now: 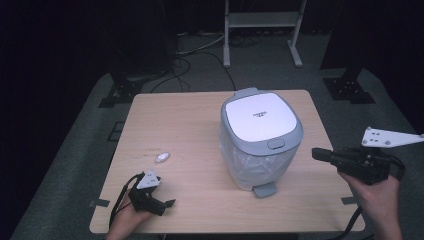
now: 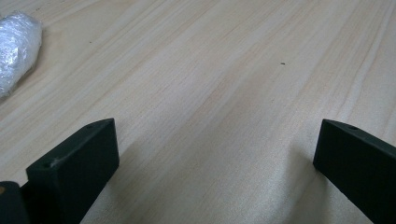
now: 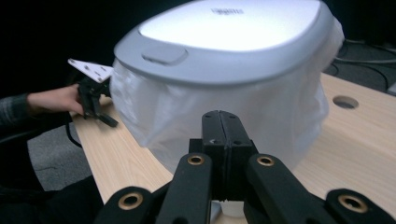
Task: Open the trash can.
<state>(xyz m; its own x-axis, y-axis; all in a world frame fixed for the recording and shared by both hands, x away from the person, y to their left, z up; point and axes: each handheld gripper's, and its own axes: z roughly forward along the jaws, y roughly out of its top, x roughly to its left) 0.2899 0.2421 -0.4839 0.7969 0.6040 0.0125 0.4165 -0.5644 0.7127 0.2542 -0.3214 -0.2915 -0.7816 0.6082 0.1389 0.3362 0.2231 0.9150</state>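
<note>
A grey pedal bin [image 1: 261,137] with a white lid and a clear liner bag stands right of the table's middle; its foot pedal [image 1: 265,189] faces the near edge. It looms close in the right gripper view as the bin [image 3: 224,70]. My right gripper [image 1: 320,154] hovers off the table's right side, level with the bin's lid, jaws pressed together with nothing between them [image 3: 225,128]. My left gripper [image 1: 169,203] rests low at the near left corner, jaws wide apart over bare wood [image 2: 215,154]. A small crumpled ball of clear wrap [image 1: 162,157] lies beyond it, seen as the wrap [image 2: 16,46].
The light wooden table [image 1: 200,120] sits on grey carpet. A white metal stand [image 1: 262,30] and loose cables lie on the floor behind it. A round cable hole [image 3: 345,101] marks the tabletop past the bin. Dark stands flank the back corners.
</note>
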